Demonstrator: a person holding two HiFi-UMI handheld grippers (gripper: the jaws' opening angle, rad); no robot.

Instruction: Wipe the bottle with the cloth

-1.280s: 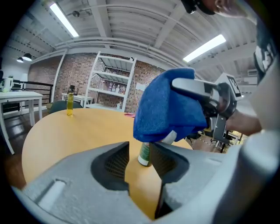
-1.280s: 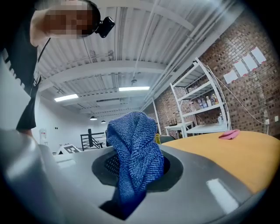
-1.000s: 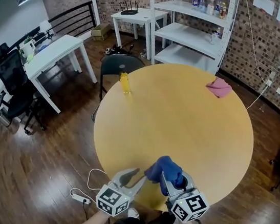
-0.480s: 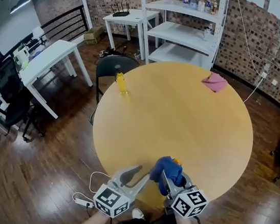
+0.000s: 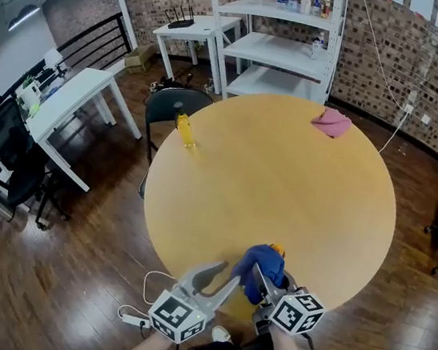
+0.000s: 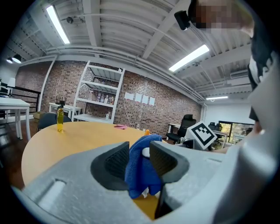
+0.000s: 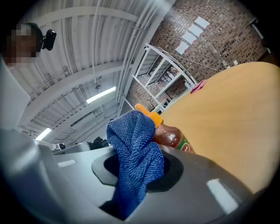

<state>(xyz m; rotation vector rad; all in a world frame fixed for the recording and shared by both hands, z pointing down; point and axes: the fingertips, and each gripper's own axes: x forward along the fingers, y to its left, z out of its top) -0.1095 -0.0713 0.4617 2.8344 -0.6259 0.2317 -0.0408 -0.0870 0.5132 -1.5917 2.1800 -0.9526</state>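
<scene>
Bottle (image 7: 171, 136) holds reddish liquid; cloth (image 7: 133, 151) in left gripper (image 6: 140, 158), right gripper (image 7: 139, 169) jaws

two grippers, bottom centre: left gripper (image 5: 225, 274), right gripper (image 5: 263, 278). two cloths: blue cloth (image 5: 258, 263) by the grippers, pink cloth (image 5: 331, 122) upper right. one round table (image 5: 282, 187) bearing two bottles: orange-capped bottle (image 5: 276, 251), yellow bottle (image 5: 183, 129). two white tables: left table (image 5: 77, 93), far table (image 5: 195, 28). one shelf (image 5: 278, 51).
</scene>
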